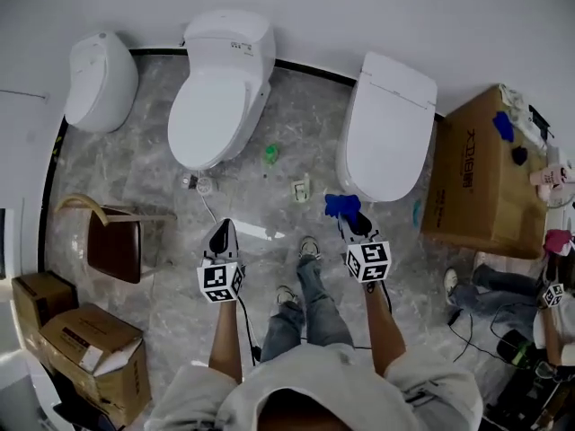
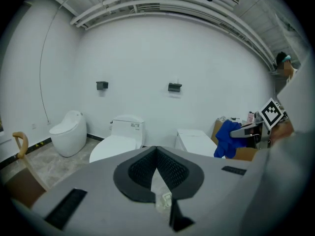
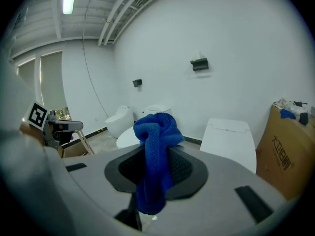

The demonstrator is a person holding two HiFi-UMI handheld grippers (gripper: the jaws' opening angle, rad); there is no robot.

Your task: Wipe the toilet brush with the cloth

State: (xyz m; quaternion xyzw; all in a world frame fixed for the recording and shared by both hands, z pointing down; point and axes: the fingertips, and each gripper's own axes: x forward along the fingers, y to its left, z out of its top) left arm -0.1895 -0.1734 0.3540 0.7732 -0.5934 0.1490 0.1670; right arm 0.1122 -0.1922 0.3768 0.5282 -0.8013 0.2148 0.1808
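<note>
Now holding the left gripper (image 2: 156, 154) up over the grey marble floor (image 1: 162, 160) facing the middle toilet (image 1: 216, 106), jaws closed tip to tip on nothing. Further right, clamping the blue cloth (image 3: 157, 129) firmly in the right gripper (image 3: 156, 151), bunched above the pads and hanging below, just before the right-hand toilet (image 1: 386, 124) and near the cardboard box (image 1: 472, 173).

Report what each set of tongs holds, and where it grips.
The right tongs are shut on the blue cloth around its middle, a bunch above, a tail hanging below. The left tongs are shut, holding nothing.
</note>
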